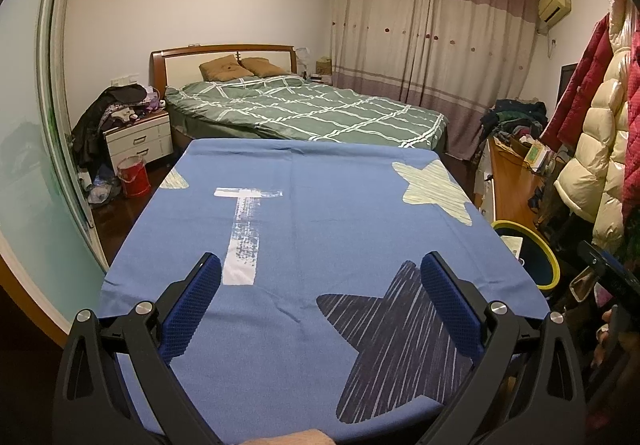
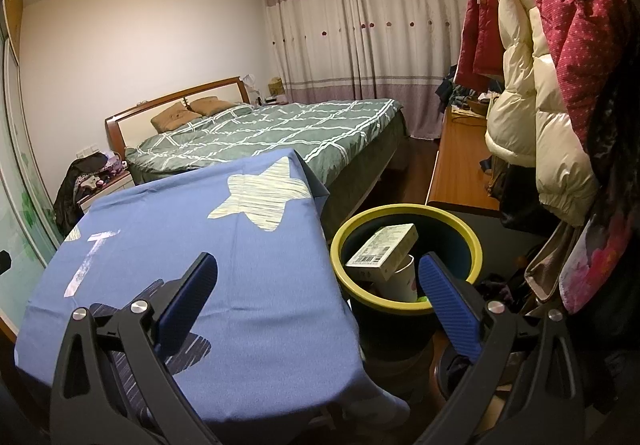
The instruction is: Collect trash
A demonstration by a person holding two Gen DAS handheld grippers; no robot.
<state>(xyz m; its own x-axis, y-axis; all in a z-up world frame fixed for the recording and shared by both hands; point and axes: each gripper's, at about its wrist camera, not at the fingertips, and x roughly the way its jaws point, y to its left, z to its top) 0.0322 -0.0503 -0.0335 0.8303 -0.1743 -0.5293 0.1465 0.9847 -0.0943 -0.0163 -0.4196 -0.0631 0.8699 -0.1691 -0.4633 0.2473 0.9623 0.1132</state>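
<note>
A dark bin with a yellow rim (image 2: 404, 210) stands on the floor to the right of the table. Inside it lie a pale cardboard box (image 2: 382, 251) and a white paper cup (image 2: 404, 279). The same bin (image 1: 536, 245) shows at the right edge of the left wrist view. My right gripper (image 2: 318, 277) is open and holds nothing, straddling the table's right edge and the bin's near rim. My left gripper (image 1: 320, 281) is open and holds nothing, low over the blue star-print tablecloth (image 1: 320, 213). No loose trash shows on the cloth.
A bed with a green checked cover (image 1: 312, 109) lies beyond the table. A nightstand piled with clothes (image 1: 136, 133) and a red bucket (image 1: 134, 177) stand at left. A wooden desk (image 2: 456, 165) and hanging coats (image 2: 536, 85) crowd the right side.
</note>
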